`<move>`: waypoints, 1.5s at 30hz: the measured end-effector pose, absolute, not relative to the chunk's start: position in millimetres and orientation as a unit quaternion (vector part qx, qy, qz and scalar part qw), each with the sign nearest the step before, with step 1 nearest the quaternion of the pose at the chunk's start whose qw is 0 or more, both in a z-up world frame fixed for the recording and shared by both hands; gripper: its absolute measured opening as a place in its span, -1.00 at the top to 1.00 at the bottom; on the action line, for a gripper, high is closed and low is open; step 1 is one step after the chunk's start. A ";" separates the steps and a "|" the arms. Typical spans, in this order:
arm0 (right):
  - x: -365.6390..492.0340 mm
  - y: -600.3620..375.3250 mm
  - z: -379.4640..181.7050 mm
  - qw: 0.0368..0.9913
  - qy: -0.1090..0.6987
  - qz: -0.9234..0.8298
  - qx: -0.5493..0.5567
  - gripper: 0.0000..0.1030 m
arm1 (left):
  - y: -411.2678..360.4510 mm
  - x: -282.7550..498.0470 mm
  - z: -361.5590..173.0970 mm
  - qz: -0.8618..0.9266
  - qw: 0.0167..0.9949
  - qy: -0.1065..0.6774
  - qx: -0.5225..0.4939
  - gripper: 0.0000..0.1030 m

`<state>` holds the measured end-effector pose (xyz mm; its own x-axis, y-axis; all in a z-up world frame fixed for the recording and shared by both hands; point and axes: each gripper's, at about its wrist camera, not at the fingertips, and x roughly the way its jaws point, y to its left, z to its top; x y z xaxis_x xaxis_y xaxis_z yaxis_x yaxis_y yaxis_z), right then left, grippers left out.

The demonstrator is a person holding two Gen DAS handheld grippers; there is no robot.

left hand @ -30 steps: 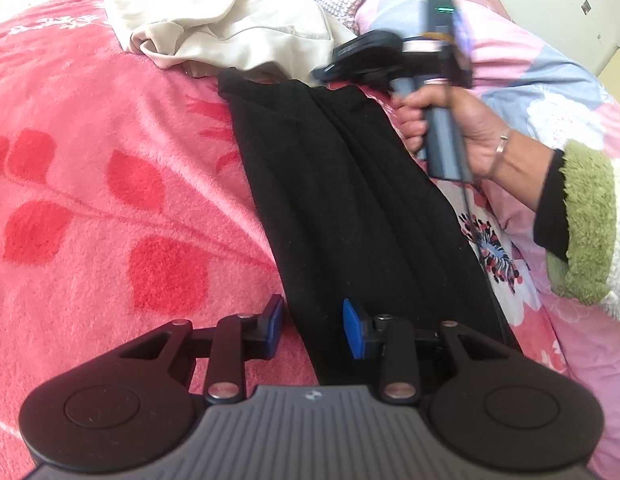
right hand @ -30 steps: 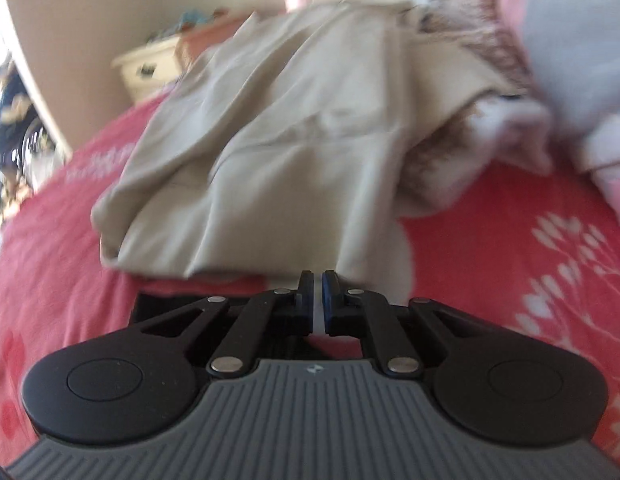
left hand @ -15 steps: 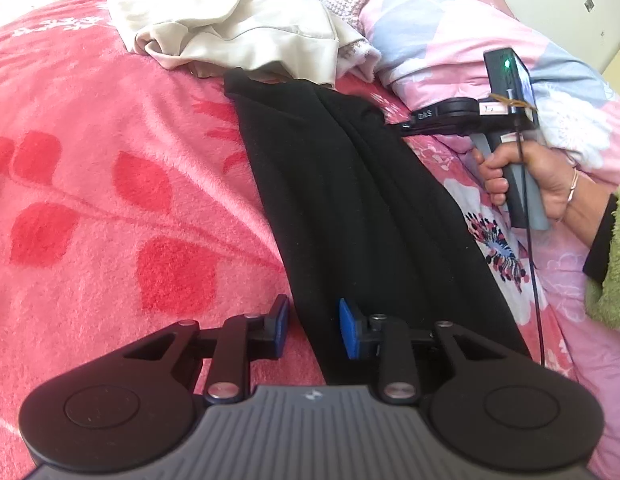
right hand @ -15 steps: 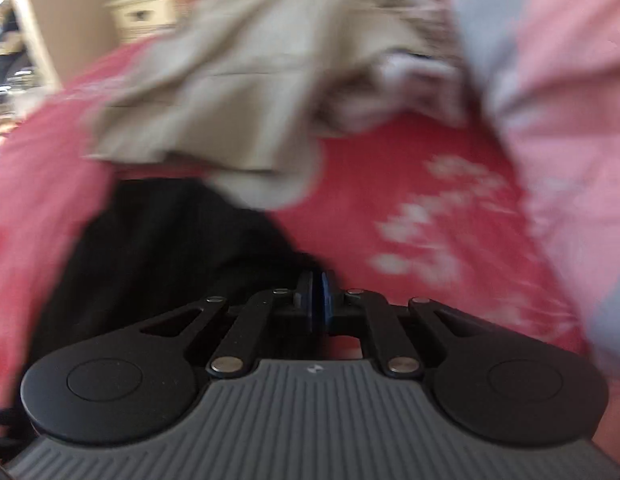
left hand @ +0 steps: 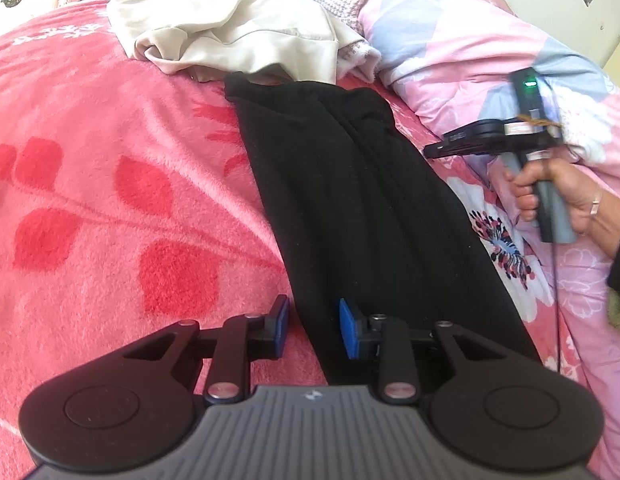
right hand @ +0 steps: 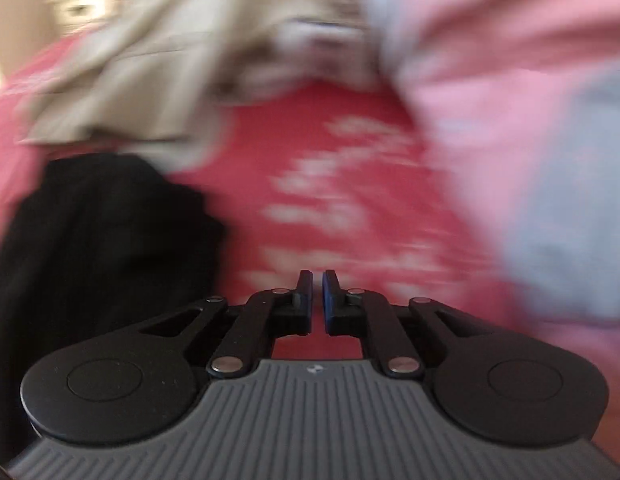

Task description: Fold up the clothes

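Black garment point(left hand: 366, 200) lies lengthwise on the red blanket point(left hand: 109, 184), already narrowed into a long strip. Left gripper point(left hand: 313, 326) is parted wide, straddling its near edge, holding nothing, apparently placed to pinch that end. Right gripper point(right hand: 317, 300) is almost closed, empty, clear beside the garment; its view is blurred

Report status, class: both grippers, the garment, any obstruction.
Left gripper open, straddling black garment's near edge. Right gripper nearly shut, empty, off to its side. Beige garment overlaps its far end.
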<state>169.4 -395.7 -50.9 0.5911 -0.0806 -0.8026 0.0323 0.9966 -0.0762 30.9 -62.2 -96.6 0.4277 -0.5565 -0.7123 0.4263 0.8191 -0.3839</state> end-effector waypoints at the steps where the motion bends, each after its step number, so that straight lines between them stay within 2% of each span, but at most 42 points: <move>1: 162.9 -400.1 -43.7 0.894 0.447 -0.019 -0.005 0.92 | -62.6 30.1 -96.9 -0.292 0.843 0.446 -0.070 0.42; 4: 133.0 -386.8 -16.7 0.898 0.433 0.075 0.030 0.92 | -63.7 30.3 -96.2 -0.294 0.843 0.445 -0.063 0.42; 7: 109.6 -363.3 -18.7 0.871 0.468 0.152 0.016 0.96 | -64.6 30.7 -95.7 -0.294 0.843 0.446 -0.059 0.42; 9: 101.0 -358.9 -39.6 0.855 0.503 0.113 -0.048 0.95 | -65.4 29.5 -96.0 -0.294 0.845 0.443 -0.055 0.42; 12: 89.1 -371.0 -45.6 0.861 0.497 0.007 -0.108 0.90 | -66.2 28.1 -96.9 -0.293 0.848 0.439 -0.052 0.41; 15: 69.1 -368.4 -21.6 0.877 0.475 0.056 -0.051 0.90 | -67.5 26.5 -97.4 -0.291 0.850 0.436 -0.048 0.41; 19: 58.8 -347.5 -28.7 0.861 0.490 0.121 -0.068 0.93 | -68.3 26.9 -96.8 -0.295 0.849 0.436 -0.039 0.41; 20: 60.4 -349.3 -36.8 0.853 0.504 0.114 -0.071 0.88 | -68.3 27.1 -96.9 -0.295 0.849 0.436 -0.040 0.41; 22: 60.4 -365.0 -42.1 0.852 0.514 0.091 -0.038 0.62 | -67.8 27.5 -96.6 -0.295 0.849 0.436 -0.043 0.41; 24: 57.3 -378.8 -32.1 0.851 0.524 0.029 -0.022 0.66 | -67.9 28.0 -96.9 -0.295 0.849 0.436 -0.043 0.40; 26: 47.9 -372.9 -23.4 0.853 0.513 0.009 -0.093 0.67 | -67.8 28.3 -94.7 -0.294 0.849 0.437 -0.041 0.40; 29: 34.0 -370.6 -3.3 0.859 0.504 0.036 -0.081 0.68 | -62.1 25.4 -80.7 -0.281 0.862 0.420 -0.032 0.39; 33: -9.9 -363.0 42.3 0.870 0.475 0.062 -0.117 0.68 | -49.5 9.8 -49.7 -0.290 0.878 0.380 -0.029 0.38; 38: -60.0 -367.6 93.4 0.871 0.469 0.122 -0.079 0.68 | -52.9 -30.9 -18.9 -0.362 0.862 0.355 -0.004 0.37; 41: -86.0 -364.0 109.3 0.870 0.465 0.164 -0.024 0.65 | -64.5 -56.7 -20.7 -0.408 0.833 0.373 0.013 0.35; 45: -91.3 -333.8 52.6 0.847 0.502 0.171 0.011 0.65 | -86.0 -97.2 -38.9 -0.445 0.798 0.401 0.062 0.37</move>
<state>-91.3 -333.8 52.6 0.4363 0.3015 -0.8478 -0.2791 0.9411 0.1910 -97.2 -86.0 -38.9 0.2827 -0.6603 -0.6957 0.7601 0.5967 -0.2575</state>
